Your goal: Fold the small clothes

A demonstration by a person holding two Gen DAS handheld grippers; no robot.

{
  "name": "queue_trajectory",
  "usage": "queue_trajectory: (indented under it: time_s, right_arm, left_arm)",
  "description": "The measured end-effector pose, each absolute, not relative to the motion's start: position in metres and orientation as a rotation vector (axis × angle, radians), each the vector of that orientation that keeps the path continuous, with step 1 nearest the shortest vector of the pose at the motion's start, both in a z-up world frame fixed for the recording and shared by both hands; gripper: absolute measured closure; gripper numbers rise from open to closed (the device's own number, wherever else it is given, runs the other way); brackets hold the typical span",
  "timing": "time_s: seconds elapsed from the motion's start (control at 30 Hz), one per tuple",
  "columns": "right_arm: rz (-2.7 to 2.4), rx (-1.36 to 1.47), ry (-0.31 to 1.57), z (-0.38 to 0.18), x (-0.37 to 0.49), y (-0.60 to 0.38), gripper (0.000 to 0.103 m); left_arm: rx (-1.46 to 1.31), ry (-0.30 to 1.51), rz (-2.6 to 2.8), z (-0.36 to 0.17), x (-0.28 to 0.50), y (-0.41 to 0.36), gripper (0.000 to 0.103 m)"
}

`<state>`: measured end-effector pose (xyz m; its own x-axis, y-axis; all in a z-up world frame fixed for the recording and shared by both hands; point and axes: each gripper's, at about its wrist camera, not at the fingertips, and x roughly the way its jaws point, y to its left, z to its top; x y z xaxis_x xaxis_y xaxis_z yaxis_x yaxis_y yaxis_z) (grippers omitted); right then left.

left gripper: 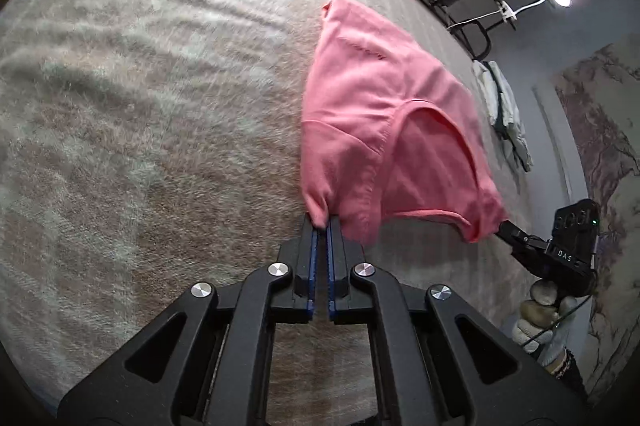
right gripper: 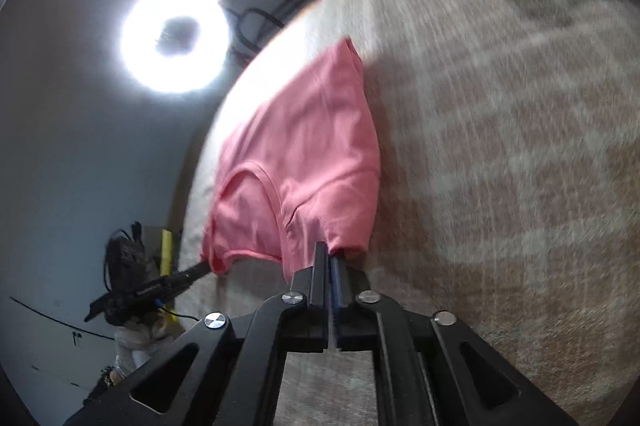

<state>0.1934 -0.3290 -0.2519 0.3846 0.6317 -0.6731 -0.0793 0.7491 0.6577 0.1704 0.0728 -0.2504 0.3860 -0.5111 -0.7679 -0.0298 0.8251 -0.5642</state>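
The pink garment (left gripper: 372, 129) is a small, thin knit top: light, limp and quick to sag, so I judge it needs two pinch points at opposite corners to stay spread. That is how it is held. The left gripper (left gripper: 322, 226) has its jaws closed on one near corner, and the right gripper (right gripper: 330, 253) has its jaws clamped on the other near corner, so the cloth stretches between them. From each pair of jaws it slopes away ahead; whether its far end rests on the fuzzy beige blanket (left gripper: 140, 113) I cannot tell. The curved neckline seam sits just ahead of the jaws.

Well beyond the right jaws, a pile of pale clothes (left gripper: 506, 109) lies at the blanket's edge, clear of the fold area. A ring light (right gripper: 176, 37) glares past the blanket's rim. Nothing blocks the way ahead of either pair of jaws.
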Motion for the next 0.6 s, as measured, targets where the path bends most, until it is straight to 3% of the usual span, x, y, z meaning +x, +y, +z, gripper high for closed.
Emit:
queue_trajectory:
  time_s: [0.07,0.1,0.13,0.17,0.27,0.33,0.47,0.6]
  right_arm:
    - [0.508,0.611,1.100,-0.252,0.193,-0.329,0.073]
    - [0.510,0.618,1.095,-0.251,0.194,-0.328,0.055]
    - [0.508,0.621,1.089,-0.252,0.192,-0.336,0.054]
    - [0.520,0.617,1.099,-0.254,0.192,-0.331,0.055]
    - [0.536,0.614,1.135,-0.262,0.197,-0.322,0.076]
    - [0.540,0.604,1.149,-0.266,0.198,-0.315,0.102]
    - [0.565,0.660,1.082,-0.249,0.198,-0.325,0.103]
    - [0.566,0.622,1.089,-0.243,0.190,-0.331,0.103]
  left_arm:
    - [-0.554,1.122,-0.319,-0.245,0.170,0.074,0.103]
    - [-0.571,1.121,-0.319,-0.245,0.170,0.077,0.103]
    - [-0.595,1.126,-0.316,-0.248,0.172,0.079,0.103]
    - [-0.605,1.130,-0.313,-0.250,0.173,0.078,0.103]
    - [-0.617,1.145,-0.328,-0.255,0.177,0.077,0.103]
    - [-0.605,1.137,-0.336,-0.249,0.177,0.070,0.103]
    - [-0.503,1.103,-0.349,-0.230,0.170,0.063,0.103]
    - [-0.384,1.177,-0.306,-0.244,0.171,0.055,0.103]
